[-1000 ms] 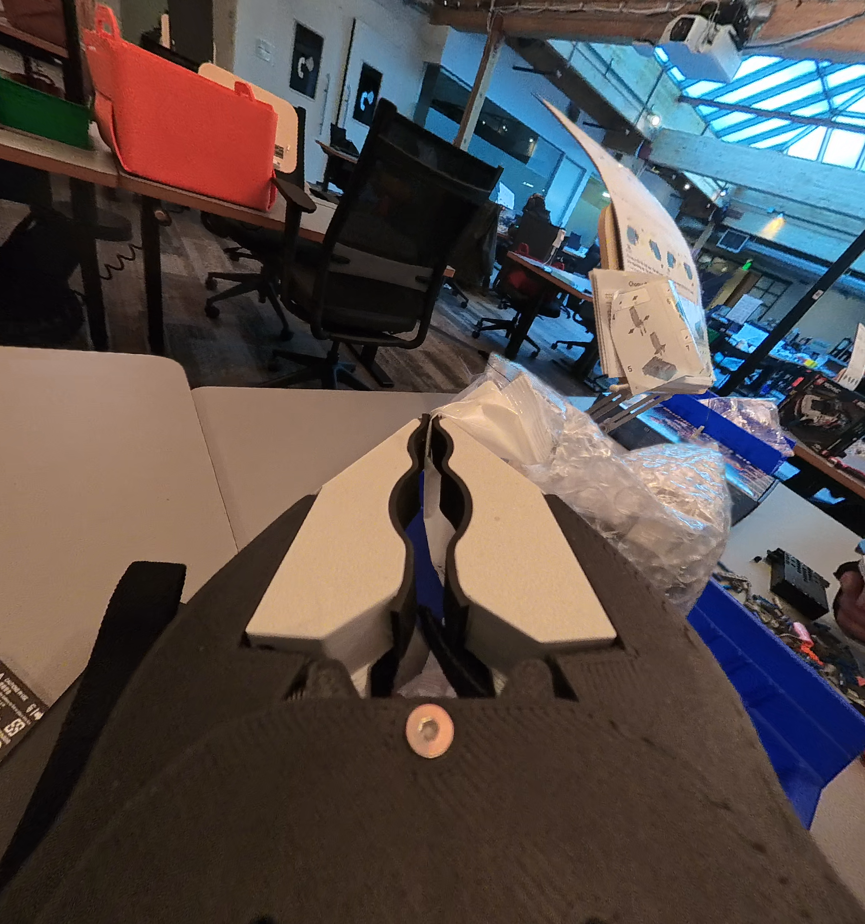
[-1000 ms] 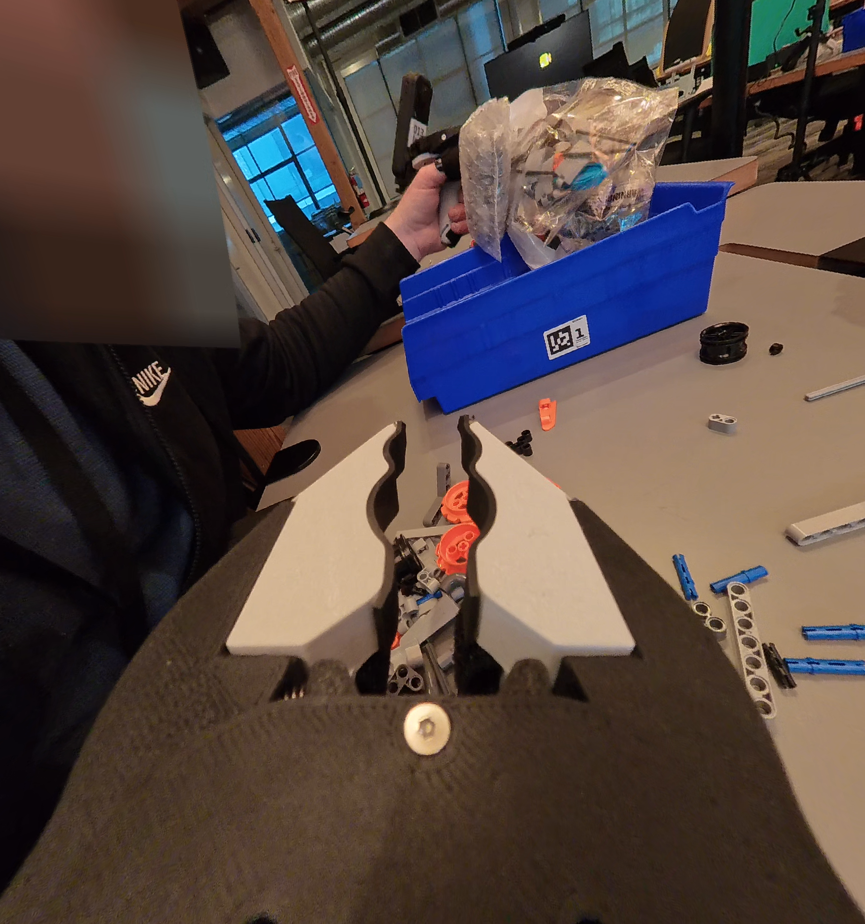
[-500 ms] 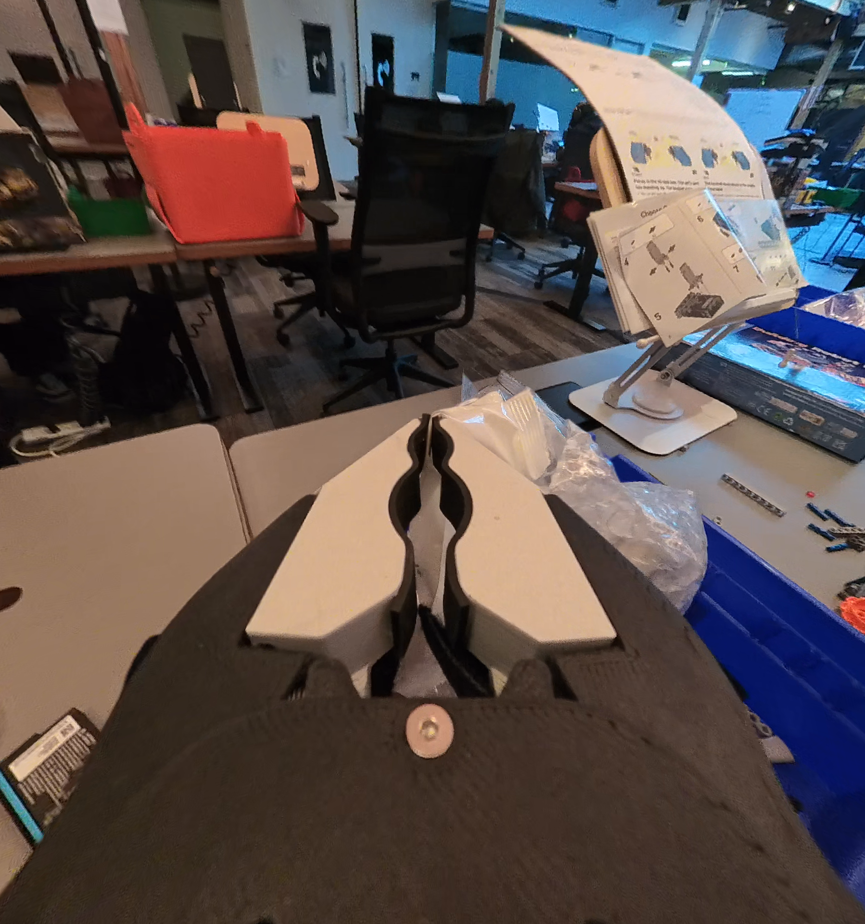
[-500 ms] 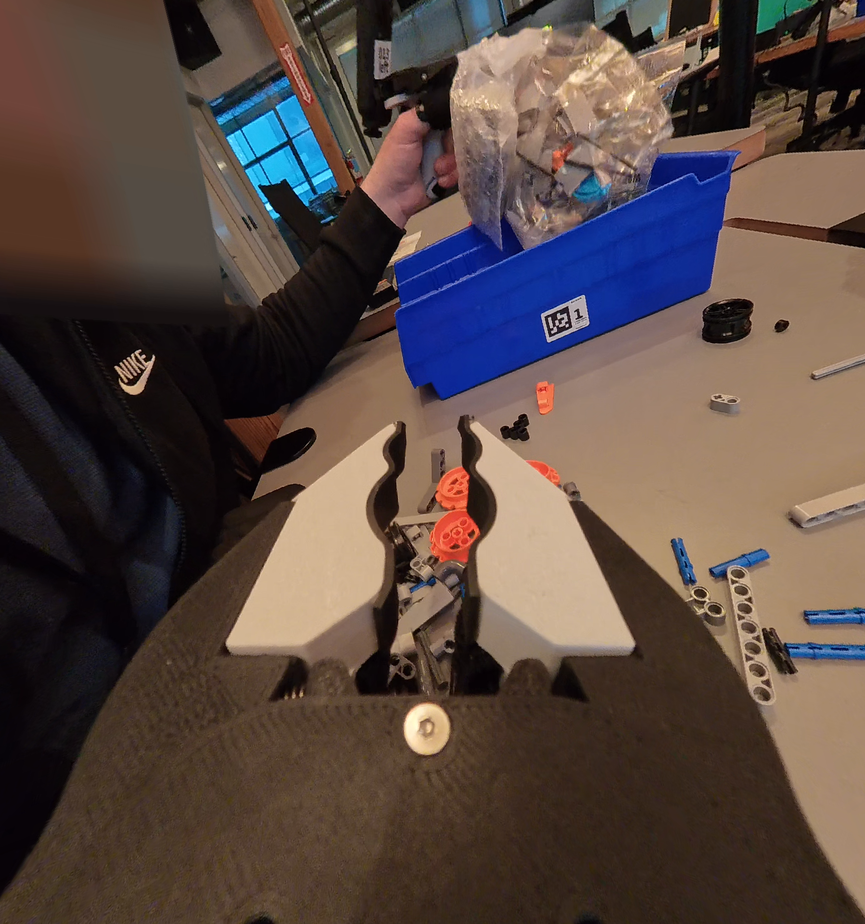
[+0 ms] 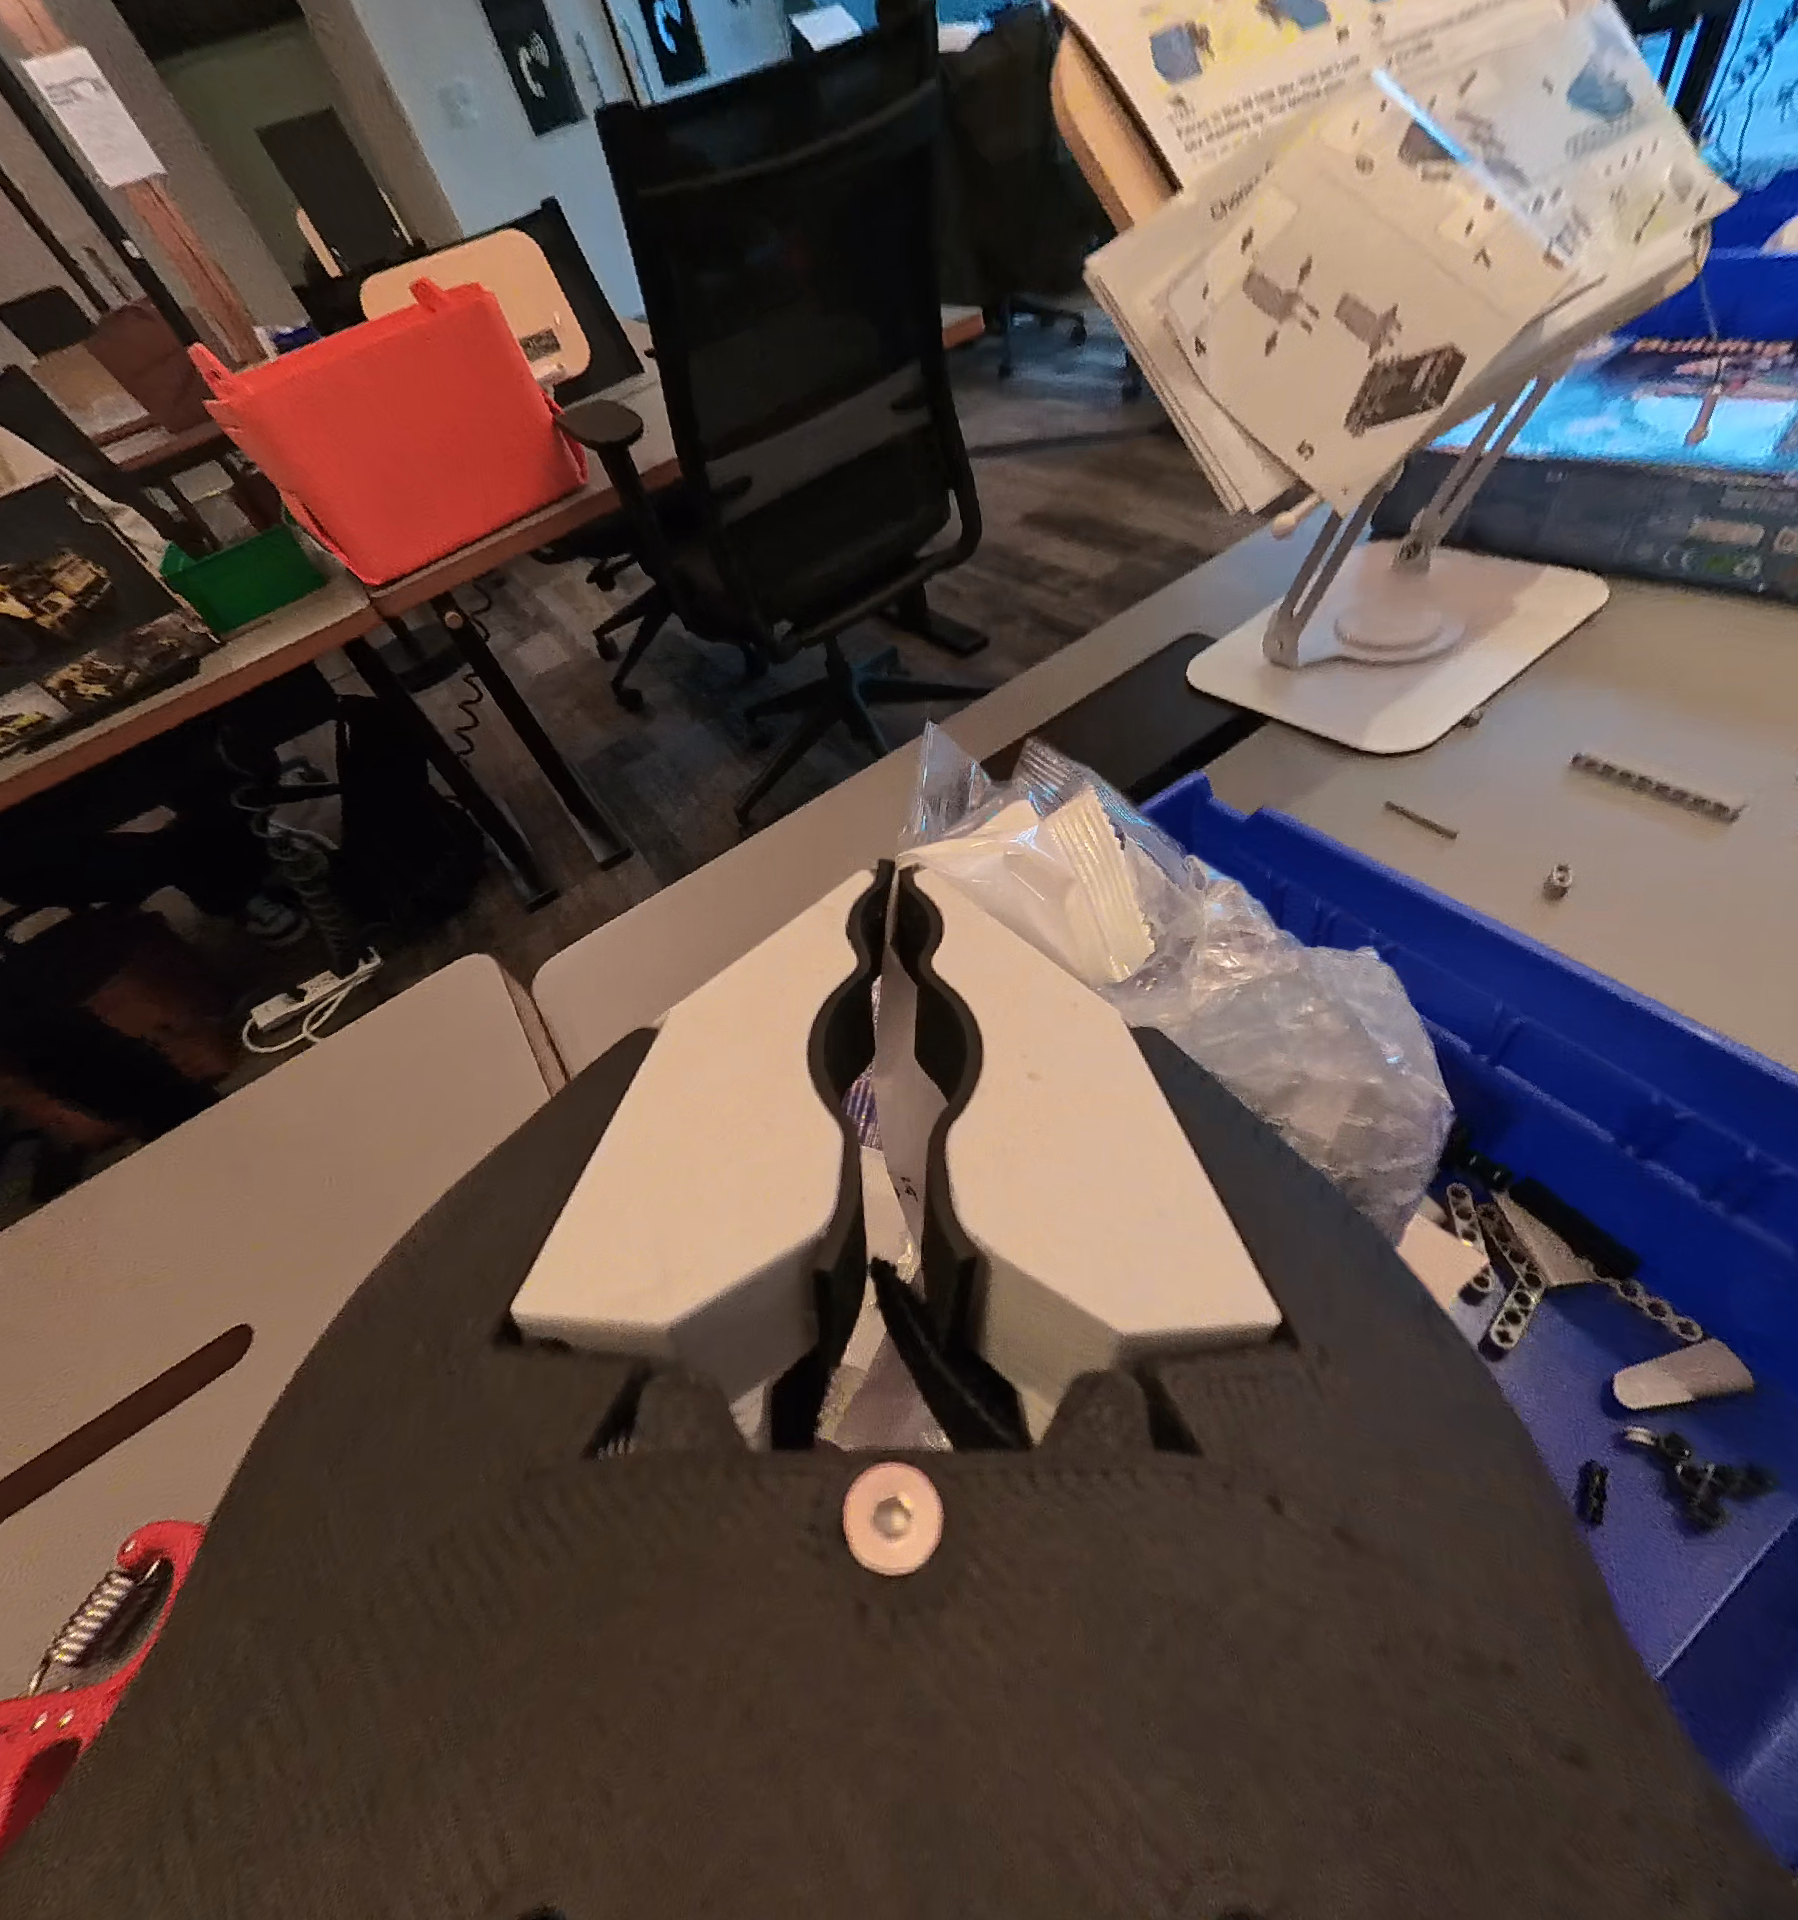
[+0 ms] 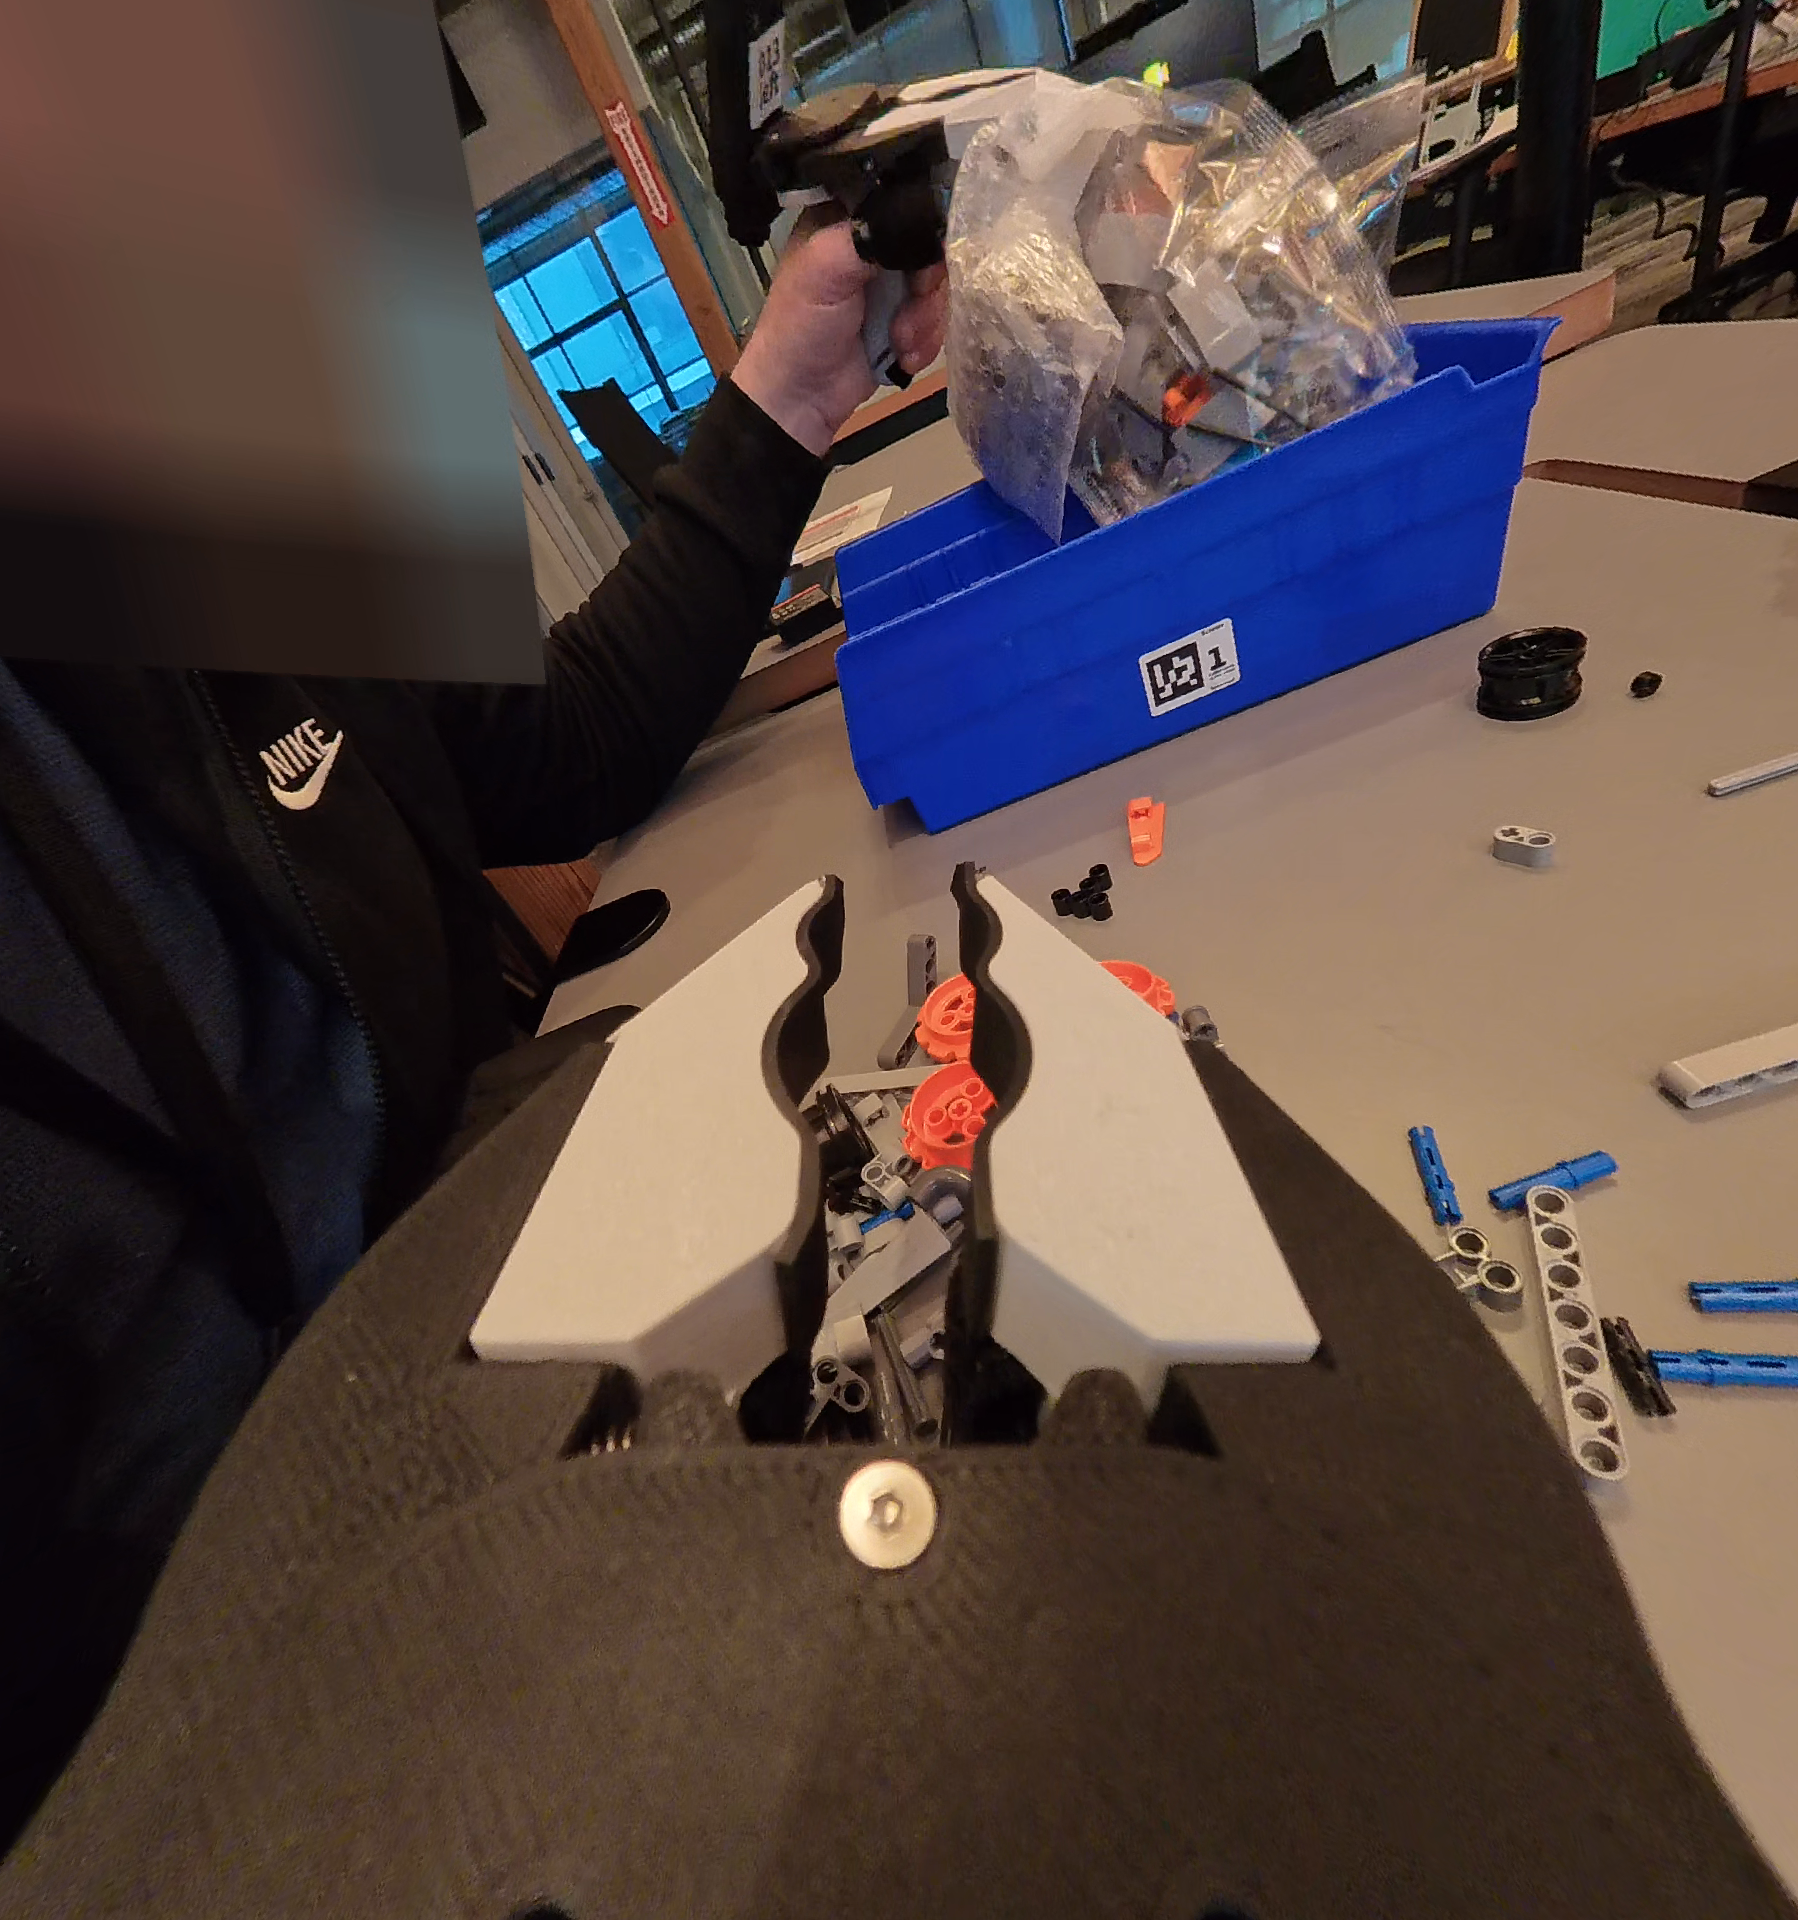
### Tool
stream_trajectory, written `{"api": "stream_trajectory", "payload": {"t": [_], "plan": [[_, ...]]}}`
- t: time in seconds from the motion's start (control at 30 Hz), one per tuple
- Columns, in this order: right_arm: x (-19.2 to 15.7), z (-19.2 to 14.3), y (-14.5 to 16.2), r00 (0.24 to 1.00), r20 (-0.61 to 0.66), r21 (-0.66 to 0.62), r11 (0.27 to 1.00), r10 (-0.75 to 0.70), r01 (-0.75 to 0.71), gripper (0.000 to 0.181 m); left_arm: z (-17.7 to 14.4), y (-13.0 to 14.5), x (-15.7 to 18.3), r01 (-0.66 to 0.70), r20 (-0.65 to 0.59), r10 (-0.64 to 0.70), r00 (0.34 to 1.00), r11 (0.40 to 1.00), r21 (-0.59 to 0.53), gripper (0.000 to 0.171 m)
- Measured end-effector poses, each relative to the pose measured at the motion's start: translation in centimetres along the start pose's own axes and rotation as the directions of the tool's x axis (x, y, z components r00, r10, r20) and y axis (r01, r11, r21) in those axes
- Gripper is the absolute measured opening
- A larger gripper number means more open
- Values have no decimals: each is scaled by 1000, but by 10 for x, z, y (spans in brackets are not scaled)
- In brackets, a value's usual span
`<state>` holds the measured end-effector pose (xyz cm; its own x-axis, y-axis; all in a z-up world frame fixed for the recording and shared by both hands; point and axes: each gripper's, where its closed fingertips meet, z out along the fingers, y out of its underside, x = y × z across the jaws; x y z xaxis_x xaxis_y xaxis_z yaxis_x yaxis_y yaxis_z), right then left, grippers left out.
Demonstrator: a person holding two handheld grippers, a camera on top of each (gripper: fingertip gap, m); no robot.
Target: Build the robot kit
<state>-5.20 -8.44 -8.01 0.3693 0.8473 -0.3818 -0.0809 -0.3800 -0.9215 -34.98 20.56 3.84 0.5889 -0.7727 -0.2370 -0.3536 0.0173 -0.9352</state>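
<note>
my left gripper (image 5: 893, 883) is pinched tight on the top edge of a clear plastic bag (image 5: 1279, 1029) of building pieces, which hangs at two o'clock over the blue bin (image 5: 1560, 1049). a few loose pieces (image 5: 1529, 1278) lie on the bin floor at four o'clock, so some seem to be out already, though the bag looks mostly full from the right wrist view. my right gripper (image 6: 900, 883) has its fingers apart, gripping nothing, above a pile of grey and orange parts (image 6: 921, 1122) on the grey table (image 6: 1342, 987). at twelve o'clock an instruction booklet on a stand (image 5: 1394, 343) is blurred. i cannot tell whether the bag's mouth is open; it is hidden.
</note>
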Motion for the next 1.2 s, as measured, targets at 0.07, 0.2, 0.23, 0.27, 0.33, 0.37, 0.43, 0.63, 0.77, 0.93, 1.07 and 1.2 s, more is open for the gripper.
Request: {"api": "stream_trajectory", "payload": {"t": [0.07, 0.2, 0.23, 0.27, 0.33, 0.37, 0.43, 0.63, 0.77, 0.93, 1.07, 1.2], "plan": [[0, 0, 0, 1000, 0, -2, 1000, -1, 1, 21, 4, 5, 3, -9, -9, 9, 1000, 1000, -24, 0], [0, 1, 1, 1000, 2, -6, 1000, -2, 2, 21, 12, 17, 2, -11, -7, 11, 1000, 998, -64, 0], [0, 1, 1, 1000, 3, -6, 1000, -2, 2, 21, 14, 20, 3, -10, -18, 9, 1000, 997, -79, 0], [-1, 1, 1, 1000, 4, -6, 1000, -2, 2, 21, 15, 23, 5, -5, -30, 2, 1000, 996, -90, 0], [-1, 1, 1, 1000, 5, -7, 1000, -3, 3, 21, 16, 27, 6, -7, -34, 3, 999, 993, -116, 0], [-1, 1, 2, 1000, 6, -7, 1000, -3, 3, 21, 17, 29, 5, -14, -31, 10, 999, 993, -121, 0], [-1, 1, 2, 1000, 8, -8, 1000, -3, 3, 21, 18, 36, 3, 25, -38, -31, 999, 989, -144, 0], [-2, 1, 3, 1000, 12, -10, 1000, -4, 4, 21, 13, 39, -4, 70, -28, -76, 997, 984, -162, 16], [-2, 1, 3, 1000, 13, -11, 1000, -6, 6, 21, 7, 31, -2, 59, -34, -65, 997, 986, -154, 23], [-3, 1, 3, 1000, 15, -14, 1000, -11, 11, 21, 0, 28, 29, 41, -184, -75, 980, 982, -186, 9], [-5, 0, 1, 1000, 17, -9, 1000, -16, 16, 21, -19, 27, 72, -24, -393, -65, 917, 976, -218, 7], [-6, 0, 0, 1000, 20, -7, 1000, -19, 19, 21, -55, 43, 136, -197, -653, -21, 757, 945, -259, 12]]}}
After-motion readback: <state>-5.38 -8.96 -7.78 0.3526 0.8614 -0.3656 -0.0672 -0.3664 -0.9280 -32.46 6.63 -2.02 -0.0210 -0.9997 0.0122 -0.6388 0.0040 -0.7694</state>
